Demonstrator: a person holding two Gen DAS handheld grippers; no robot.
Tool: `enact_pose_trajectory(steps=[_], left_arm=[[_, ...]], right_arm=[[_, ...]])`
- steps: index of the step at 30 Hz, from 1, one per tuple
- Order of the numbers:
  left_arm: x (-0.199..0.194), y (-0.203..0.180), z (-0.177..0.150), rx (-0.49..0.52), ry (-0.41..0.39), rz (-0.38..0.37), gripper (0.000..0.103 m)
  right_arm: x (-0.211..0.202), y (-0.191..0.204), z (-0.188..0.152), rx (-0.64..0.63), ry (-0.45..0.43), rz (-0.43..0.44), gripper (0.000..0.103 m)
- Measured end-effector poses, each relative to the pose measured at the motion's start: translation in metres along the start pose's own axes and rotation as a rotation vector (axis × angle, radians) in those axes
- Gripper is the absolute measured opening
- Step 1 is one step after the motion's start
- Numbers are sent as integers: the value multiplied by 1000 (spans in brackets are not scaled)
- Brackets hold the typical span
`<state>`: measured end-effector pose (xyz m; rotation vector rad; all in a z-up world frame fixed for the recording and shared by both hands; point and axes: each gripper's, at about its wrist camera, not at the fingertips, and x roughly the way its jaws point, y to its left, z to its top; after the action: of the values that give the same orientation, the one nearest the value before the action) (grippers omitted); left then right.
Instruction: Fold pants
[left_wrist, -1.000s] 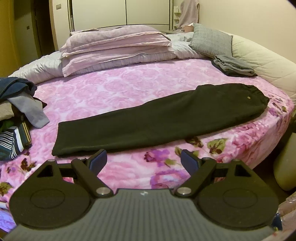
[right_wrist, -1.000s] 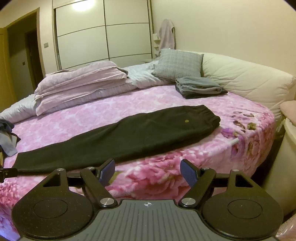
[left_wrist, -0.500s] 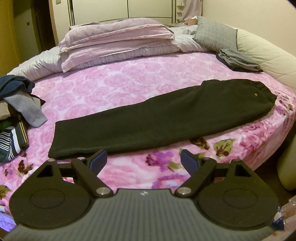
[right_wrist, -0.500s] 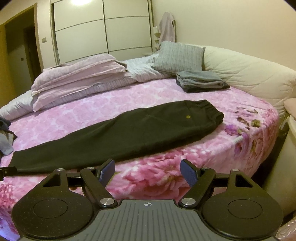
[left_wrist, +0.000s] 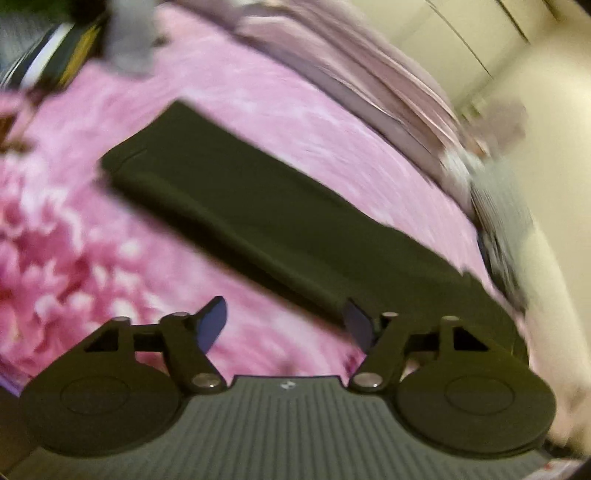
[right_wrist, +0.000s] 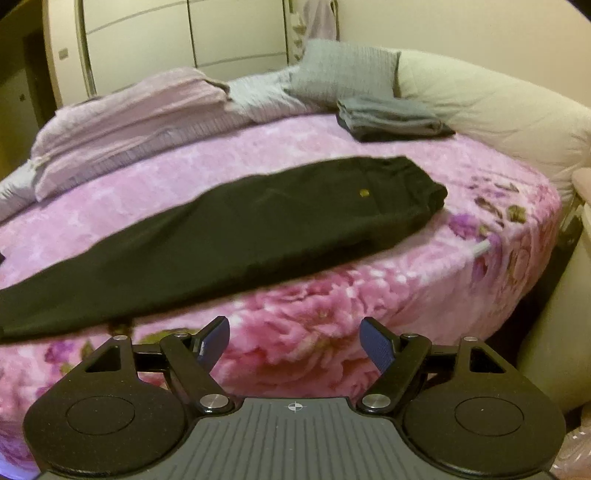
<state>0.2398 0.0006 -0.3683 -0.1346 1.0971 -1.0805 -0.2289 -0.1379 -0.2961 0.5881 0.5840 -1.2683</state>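
While spread flat, pants (right_wrist: 229, 236) beyond right claw (right_wrist: 294, 341) (gaping), untouched

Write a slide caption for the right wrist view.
Open right tongs hover before dark pants laid flat on a pink floral bed.

Dark pants (right_wrist: 236, 236) laid flat on the bed (right_wrist: 332, 314).
Legs stacked together in one long strip near the front edge, waistband toward the right edge.

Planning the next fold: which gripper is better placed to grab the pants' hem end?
Left gripper: open, close over the pants toward the hem. The right gripper faces the waistband end.
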Motion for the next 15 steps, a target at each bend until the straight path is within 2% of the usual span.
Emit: enact_pose_trajectory(steps=[4,6,15], left_arm=[[14,31,6,-206,-67,-53,52],[20,36,9,-269,-103,-69,51],[38,27,2,-294,-220,-40,48]], right_arm=[[24,-4,7,6,28,-4,75],[35,-5,11,8,39,-3,75],[81,-21,34,44,44,-2,75]])
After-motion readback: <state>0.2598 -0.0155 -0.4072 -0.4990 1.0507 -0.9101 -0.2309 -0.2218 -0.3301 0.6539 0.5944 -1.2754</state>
